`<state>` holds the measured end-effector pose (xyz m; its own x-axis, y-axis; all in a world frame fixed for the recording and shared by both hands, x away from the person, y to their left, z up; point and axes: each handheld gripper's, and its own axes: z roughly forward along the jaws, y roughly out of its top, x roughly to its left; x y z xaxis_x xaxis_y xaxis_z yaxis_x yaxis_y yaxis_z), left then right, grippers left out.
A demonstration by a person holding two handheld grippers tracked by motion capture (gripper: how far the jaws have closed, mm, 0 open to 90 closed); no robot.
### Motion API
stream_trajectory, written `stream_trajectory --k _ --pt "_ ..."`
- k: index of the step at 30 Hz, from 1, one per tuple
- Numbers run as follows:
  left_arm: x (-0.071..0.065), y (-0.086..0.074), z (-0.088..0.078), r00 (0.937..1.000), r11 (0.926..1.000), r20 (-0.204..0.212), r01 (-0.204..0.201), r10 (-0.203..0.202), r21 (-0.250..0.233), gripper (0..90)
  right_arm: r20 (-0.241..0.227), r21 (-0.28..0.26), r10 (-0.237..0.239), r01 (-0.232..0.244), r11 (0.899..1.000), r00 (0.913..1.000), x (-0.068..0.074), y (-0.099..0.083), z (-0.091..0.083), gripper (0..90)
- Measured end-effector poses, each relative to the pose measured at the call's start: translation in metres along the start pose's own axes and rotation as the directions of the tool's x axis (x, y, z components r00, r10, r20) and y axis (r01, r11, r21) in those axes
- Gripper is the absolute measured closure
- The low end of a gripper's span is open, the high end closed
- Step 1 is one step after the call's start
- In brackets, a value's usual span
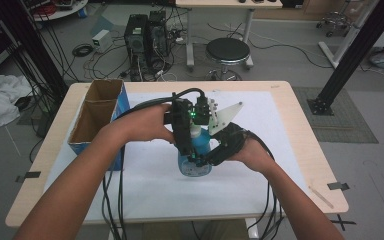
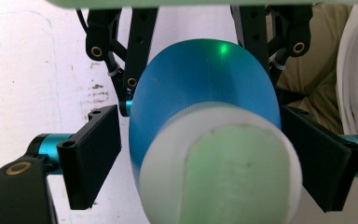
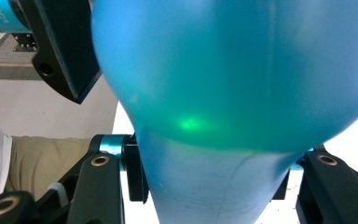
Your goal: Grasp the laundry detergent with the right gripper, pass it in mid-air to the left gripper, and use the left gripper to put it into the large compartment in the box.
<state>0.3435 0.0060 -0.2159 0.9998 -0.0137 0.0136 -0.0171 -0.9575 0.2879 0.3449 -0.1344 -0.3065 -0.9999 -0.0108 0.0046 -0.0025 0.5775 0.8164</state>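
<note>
While the right claw (image 1: pixel 200 161) clamps the blue bottle (image 1: pixel 196 150) low, the left claw (image 1: pixel 192 131), at 12 o'clock, straddles its white cap (image 2: pixel 220 165), pads apart.

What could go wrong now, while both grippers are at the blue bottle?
1. The right gripper clamps the round blue bottle at its narrow part; the smooth body may slip or twist.
2. The left gripper has its jaws around the white cap, with a gap at one pad; an off-centre grip might tilt the bottle.
3. Hard squeezing could dent the bottle.
</note>
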Motion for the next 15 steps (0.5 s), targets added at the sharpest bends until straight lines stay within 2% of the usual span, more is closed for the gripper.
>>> stream_trajectory --k 2,15 --pt "-0.0006 -0.0001 -0.0002 1.0 1.0 0.004 -0.005 0.005 -0.003 20.6 0.0 -0.001 -0.002 0.002 1.0 1.0 -0.0004 0.0002 0.0001 46.2" --pt "-0.0025 0.0013 -0.0001 0.9997 0.9996 -0.003 -0.024 0.024 -0.011 27.5 -0.005 -0.004 -0.002 0.002 1.0 1.0 0.0002 0.0014 0.0015 46.1"
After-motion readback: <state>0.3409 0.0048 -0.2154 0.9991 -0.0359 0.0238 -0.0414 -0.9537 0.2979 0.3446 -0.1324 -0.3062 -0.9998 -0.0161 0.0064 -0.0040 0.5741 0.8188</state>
